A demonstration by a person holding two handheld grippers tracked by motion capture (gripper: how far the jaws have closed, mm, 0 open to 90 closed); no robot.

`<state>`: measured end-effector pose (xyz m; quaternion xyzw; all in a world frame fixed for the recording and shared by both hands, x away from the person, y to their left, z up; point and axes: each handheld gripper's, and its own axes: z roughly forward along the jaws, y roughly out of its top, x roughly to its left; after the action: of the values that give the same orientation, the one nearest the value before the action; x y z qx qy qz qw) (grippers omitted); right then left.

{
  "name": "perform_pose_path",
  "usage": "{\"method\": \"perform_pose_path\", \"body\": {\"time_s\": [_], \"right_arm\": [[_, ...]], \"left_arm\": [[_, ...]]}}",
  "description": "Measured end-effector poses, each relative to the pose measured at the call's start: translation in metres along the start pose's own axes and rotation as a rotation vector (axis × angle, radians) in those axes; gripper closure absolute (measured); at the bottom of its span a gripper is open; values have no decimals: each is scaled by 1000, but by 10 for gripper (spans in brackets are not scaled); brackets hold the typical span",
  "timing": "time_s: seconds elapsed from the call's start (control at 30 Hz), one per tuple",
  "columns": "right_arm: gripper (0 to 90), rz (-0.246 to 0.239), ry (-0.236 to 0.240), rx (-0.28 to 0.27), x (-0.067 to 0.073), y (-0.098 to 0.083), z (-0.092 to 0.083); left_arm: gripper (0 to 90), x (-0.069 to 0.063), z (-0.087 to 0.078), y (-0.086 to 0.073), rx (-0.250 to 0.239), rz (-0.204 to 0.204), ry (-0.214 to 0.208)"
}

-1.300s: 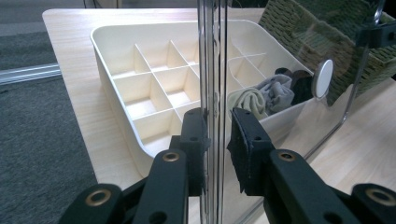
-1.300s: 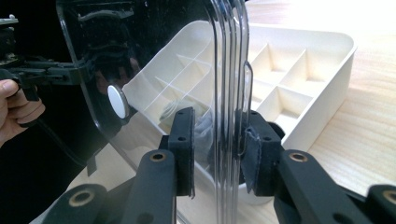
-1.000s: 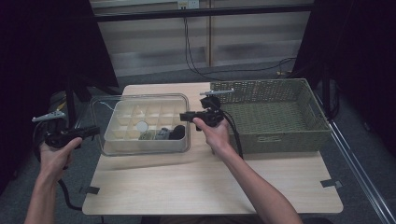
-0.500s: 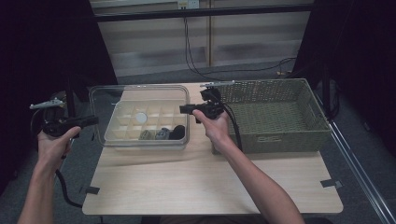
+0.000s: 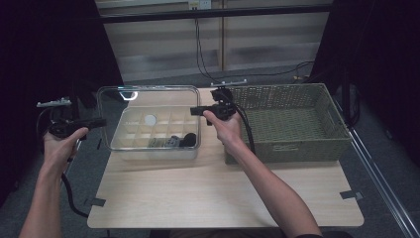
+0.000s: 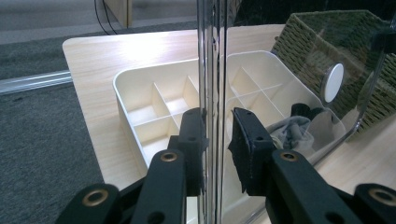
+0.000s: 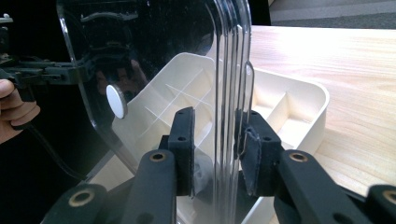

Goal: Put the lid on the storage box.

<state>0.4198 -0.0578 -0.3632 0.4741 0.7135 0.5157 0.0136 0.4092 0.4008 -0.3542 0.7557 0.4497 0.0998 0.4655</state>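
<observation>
Clear lid (image 5: 148,106) raised above tray (image 5: 158,144), clamped at opposite rims by left gripper (image 5: 99,122) and right gripper (image 5: 196,111). Likely light, stiff, slippery; grip rim edges firmly, level.

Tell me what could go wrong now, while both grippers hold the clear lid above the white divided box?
1. The clear lid is held only by its thin rims, in the left gripper and the right gripper; smooth plastic could slip and fall on the white divided box.
2. If the hands move unevenly, the lid may tilt or twist free.
3. The wicker basket stands close by the right hand; the lid could bump it.
</observation>
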Motion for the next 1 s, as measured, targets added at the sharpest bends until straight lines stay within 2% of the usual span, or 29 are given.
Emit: {"method": "perform_pose_path", "body": {"time_s": [0.17,0.37,0.8,0.93,0.97,1.0], "right_arm": [[684,5,-2,9,-2,1,5],[687,-6,-11,15,-2,1,13],[669,-16,-34,27,-8,3,24],[654,-18,-43,37,-11,4,29],[653,-16,-44,39,-12,4,30],[651,-15,-45,41,-13,4,30]], "left_arm": [[741,6,4,1,20,-18,1],[732,14,11,-1,21,-39,11],[703,26,27,0,60,-47,13],[682,26,33,1,61,-57,22],[675,26,35,0,52,-73,22],[672,28,35,0,61,-59,17]]}}
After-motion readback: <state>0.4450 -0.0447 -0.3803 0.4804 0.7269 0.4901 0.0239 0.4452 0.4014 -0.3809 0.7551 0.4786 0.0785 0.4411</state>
